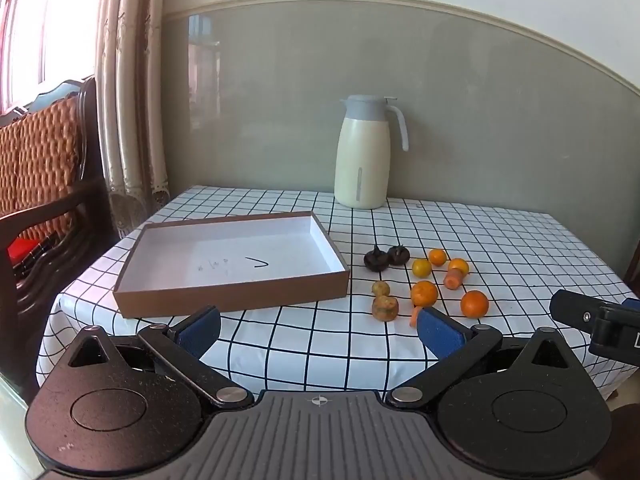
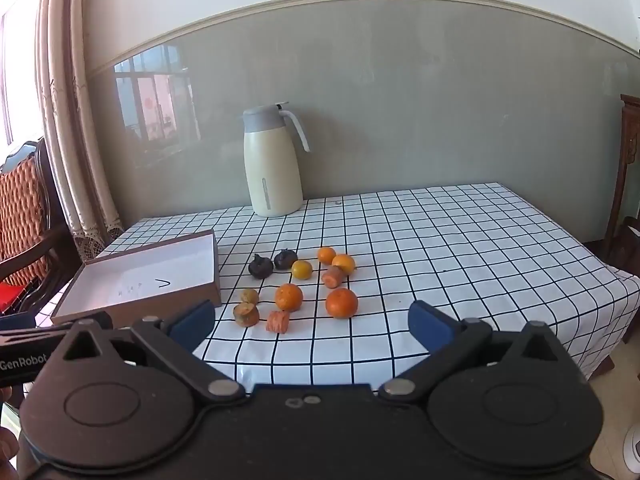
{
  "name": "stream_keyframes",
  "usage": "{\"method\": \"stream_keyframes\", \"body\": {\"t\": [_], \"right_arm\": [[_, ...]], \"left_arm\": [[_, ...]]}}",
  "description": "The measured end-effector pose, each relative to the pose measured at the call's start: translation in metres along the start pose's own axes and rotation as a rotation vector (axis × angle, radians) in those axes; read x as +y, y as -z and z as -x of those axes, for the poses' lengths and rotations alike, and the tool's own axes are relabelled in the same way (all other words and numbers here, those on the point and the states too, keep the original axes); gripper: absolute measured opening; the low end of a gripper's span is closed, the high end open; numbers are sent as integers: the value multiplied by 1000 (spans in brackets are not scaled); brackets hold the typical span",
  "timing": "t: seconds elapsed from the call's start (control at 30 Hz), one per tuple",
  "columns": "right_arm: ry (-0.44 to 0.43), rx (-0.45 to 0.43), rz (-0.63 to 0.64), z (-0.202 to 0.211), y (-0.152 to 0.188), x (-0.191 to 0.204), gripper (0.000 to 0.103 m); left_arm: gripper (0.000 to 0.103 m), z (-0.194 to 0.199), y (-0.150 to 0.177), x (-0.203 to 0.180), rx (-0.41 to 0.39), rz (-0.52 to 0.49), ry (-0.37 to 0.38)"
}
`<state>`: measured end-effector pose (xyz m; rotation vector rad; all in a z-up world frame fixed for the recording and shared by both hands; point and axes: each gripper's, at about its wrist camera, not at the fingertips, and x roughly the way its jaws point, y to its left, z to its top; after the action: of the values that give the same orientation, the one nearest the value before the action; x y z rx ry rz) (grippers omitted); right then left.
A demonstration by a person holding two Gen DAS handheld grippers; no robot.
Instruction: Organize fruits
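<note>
Nearest the lens in the left wrist view, the left gripper hangs over the near edge of the table with its blue-padded fingers spread wide and nothing between them; it tilts gently downward toward the checked cloth. Its right pad covers part of a carrot slice at the front of the fruit group. Off to the right the dark tip of the right gripper pokes into view, level with it and well apart from the fruit. From the right wrist view, the right gripper is likewise released, jaws wide and empty, angled down at the table, with the left gripper's body at the left edge bearing the word "GenRobot". The fruits lie loose on the cloth just right of a shallow brown cardboard tray: two dark mangosteens at the back left, several oranges of different sizes, a second carrot piece touching the rear orange, and two brownish pieces nearest the tray's corner. None of them is in the tray, whose white floor holds only some handwritten marks, too scrawled to read. A cream thermos jug with a grey lid stands upright at the back of the table against the wall, well clear of everything. A wooden chair with an orange cushion sits beside the table on the left, by the curtain.
</note>
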<state>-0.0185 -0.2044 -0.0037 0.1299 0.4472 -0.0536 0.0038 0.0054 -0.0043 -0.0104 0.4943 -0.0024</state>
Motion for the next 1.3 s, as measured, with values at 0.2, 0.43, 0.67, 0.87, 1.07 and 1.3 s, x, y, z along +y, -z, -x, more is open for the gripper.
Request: {"method": "stream_keyframes", "body": {"t": [0.2, 0.43, 0.67, 0.87, 1.07, 1.3], "right_arm": [[2, 0, 5, 0, 0, 0, 97], [3, 4, 5, -3, 0, 0, 97], [3, 3, 11, -2, 0, 2, 97], [0, 7, 8, -3, 0, 1, 97], [-3, 7, 7, -3, 0, 2, 97], [-3, 9, 12, -3, 1, 1, 97]], "left_arm": [[103, -1, 0, 2, -1, 4, 1], [103, -2, 2, 2, 1, 3, 1], [103, -2, 2, 3, -1, 3, 5], [103, -3, 2, 2, 1, 2, 6], [103, -4, 2, 1, 1, 3, 3], [103, -5, 3, 1, -2, 3, 1]]}}
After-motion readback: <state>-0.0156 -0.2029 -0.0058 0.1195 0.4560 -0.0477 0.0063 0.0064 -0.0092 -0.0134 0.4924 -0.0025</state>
